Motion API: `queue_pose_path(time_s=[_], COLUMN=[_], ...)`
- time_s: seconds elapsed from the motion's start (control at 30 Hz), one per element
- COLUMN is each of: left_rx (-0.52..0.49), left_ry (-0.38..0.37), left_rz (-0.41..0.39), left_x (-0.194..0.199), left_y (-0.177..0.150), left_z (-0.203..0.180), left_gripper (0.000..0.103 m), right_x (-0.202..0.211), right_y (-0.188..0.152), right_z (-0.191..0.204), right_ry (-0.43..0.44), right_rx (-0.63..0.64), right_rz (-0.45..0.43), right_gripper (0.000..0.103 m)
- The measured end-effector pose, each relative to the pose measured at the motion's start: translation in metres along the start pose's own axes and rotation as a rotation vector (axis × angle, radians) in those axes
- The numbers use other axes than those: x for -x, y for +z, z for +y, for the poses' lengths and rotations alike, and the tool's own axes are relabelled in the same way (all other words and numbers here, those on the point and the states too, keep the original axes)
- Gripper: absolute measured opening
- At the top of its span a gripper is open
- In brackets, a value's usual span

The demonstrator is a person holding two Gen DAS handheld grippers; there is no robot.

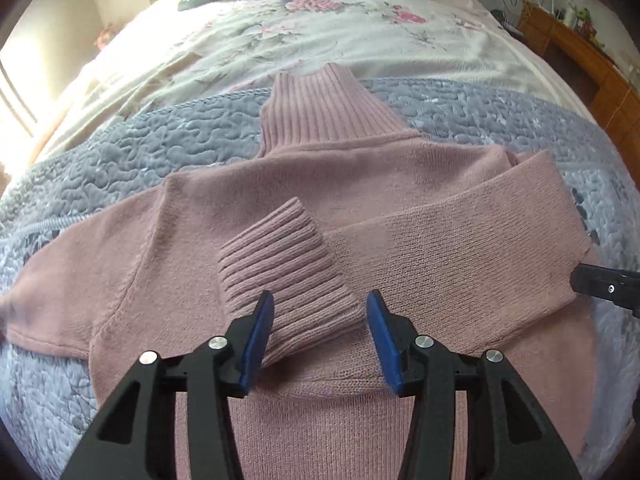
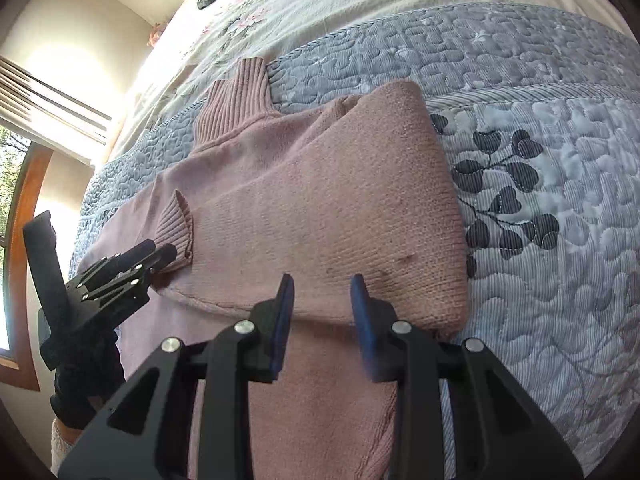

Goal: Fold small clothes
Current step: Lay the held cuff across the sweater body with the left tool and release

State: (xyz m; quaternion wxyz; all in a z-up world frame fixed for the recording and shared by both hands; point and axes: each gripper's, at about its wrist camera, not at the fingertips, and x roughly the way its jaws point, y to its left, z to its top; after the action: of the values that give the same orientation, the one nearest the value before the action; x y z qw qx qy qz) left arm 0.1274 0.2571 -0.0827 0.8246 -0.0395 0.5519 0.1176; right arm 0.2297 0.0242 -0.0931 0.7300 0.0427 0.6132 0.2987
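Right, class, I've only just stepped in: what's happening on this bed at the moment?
A person with a two-finger gripper in each hand is folding a pink sweater laid flat on a grey quilt. One sleeve is already folded across the body, its ribbed cuff lying between the fingers of the open left gripper. The right gripper, also open, hovers over the sleeve's folded edge. The other sleeve is still spread out.

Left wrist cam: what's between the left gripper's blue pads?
The ribbed cuff of the pink knit sweater's folded-in sleeve lies between the open left gripper pads; left wrist view shows it.
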Motion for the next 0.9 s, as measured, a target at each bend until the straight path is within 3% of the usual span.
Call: queue_pose_path(time_s=[0.07, 0.17, 0.23, 0.33, 0.4, 0.53, 0.7, 0.83, 0.9], left_rx=[-0.03, -0.048, -0.002, 0.134, 0.183, 0.239, 0.309, 0.303, 0.278], left_ry=[0.059, 0.054, 0.018, -0.082, -0.095, -0.081, 0.049, -0.025, -0.112], left_rz=[0.037, 0.022, 0.005, -0.051, -0.117, -0.174, -0.113, -0.136, -0.135], left_x=[-0.02, -0.031, -0.026, -0.007, 0.013, 0.043, 0.042, 0.05, 0.047], left_y=[0.002, -0.001, -0.002, -0.006, -0.01, -0.023, -0.043, -0.042, -0.036], left_z=[-0.007, -0.008, 0.003, 0.034, 0.057, 0.107, 0.163, 0.155, 0.134], left_gripper=[0.049, 0.038, 0.015, 0.013, 0.013, 0.014, 0.015, 0.016, 0.02], right_x=[-0.009, -0.014, -0.014, -0.012, -0.009, -0.001, 0.004, 0.01, 0.008], right_y=[0.0, -0.002, -0.002, -0.003, -0.005, -0.01, -0.01, -0.006, -0.004], right_z=[-0.004, -0.009, -0.009, -0.012, -0.013, -0.012, 0.002, 0.02, 0.029], right_ry=[-0.009, -0.003, -0.001, 0.005, 0.004, -0.019, -0.047, -0.011, 0.002], right_rx=[-0.014, -0.024, -0.02, -0.023, -0.018, 0.013, 0.056, 0.073, 0.077], right_rz=[0.016, 0.023, 0.021, 0.021, 0.019, 0.016, 0.013, -0.003, 0.005], right_gripper=[0.03, 0.028, 0.027, 0.025, 0.025, 0.026, 0.028, 0.028, 0.029])
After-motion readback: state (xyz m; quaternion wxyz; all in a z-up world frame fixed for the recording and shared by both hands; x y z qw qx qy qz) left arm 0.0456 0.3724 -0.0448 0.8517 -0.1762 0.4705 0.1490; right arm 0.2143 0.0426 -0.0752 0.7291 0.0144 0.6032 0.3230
